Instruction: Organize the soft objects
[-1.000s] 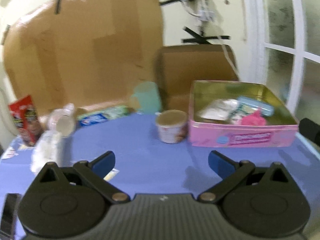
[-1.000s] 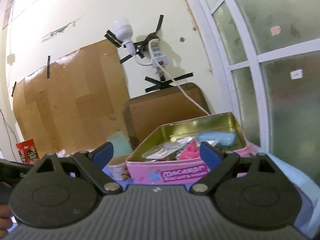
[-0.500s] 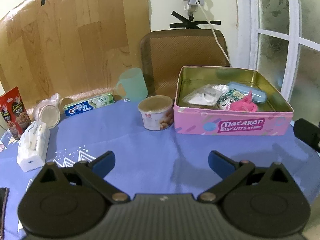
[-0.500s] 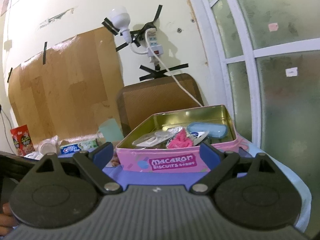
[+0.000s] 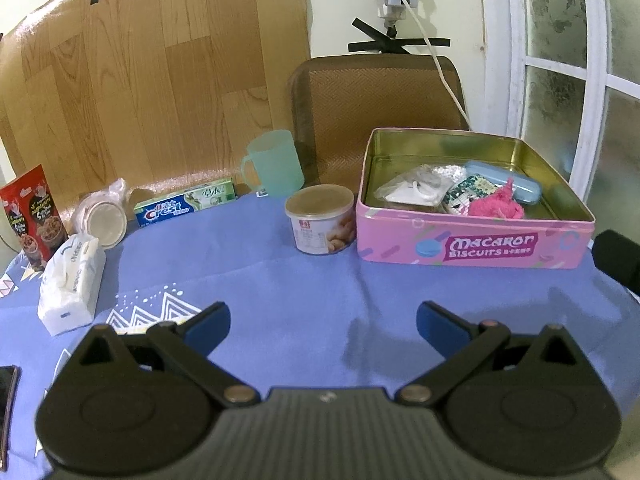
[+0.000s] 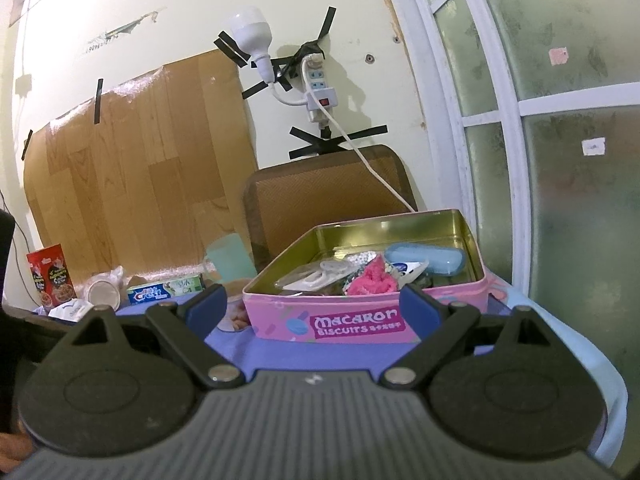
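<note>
A pink Macaron biscuit tin (image 5: 472, 246) (image 6: 360, 322) stands open at the table's right. Inside lie a pink fluffy cloth (image 5: 496, 208) (image 6: 370, 280), a clear plastic bag (image 5: 416, 190), a patterned pouch (image 5: 472, 194) and a light blue case (image 5: 504, 178) (image 6: 426, 258). A white tissue pack (image 5: 72, 280) lies at the left. My left gripper (image 5: 323, 320) hangs open over the blue tablecloth, short of the tin. My right gripper (image 6: 314, 306) is open too, just in front of the tin, with nothing held.
A snack cup (image 5: 320, 220), a green mug (image 5: 274, 164), a Crest toothpaste box (image 5: 184, 204), a bagged round container (image 5: 104, 218) and a red snack box (image 5: 34, 216) stand along the back. A brown chair back (image 5: 376, 96) rises behind the table. A phone (image 5: 8, 392) lies front left.
The left wrist view has steadied and tilted down slightly toward the table. The right gripper has shifted, so the tin sits more central. Both grippers stayed open.
</note>
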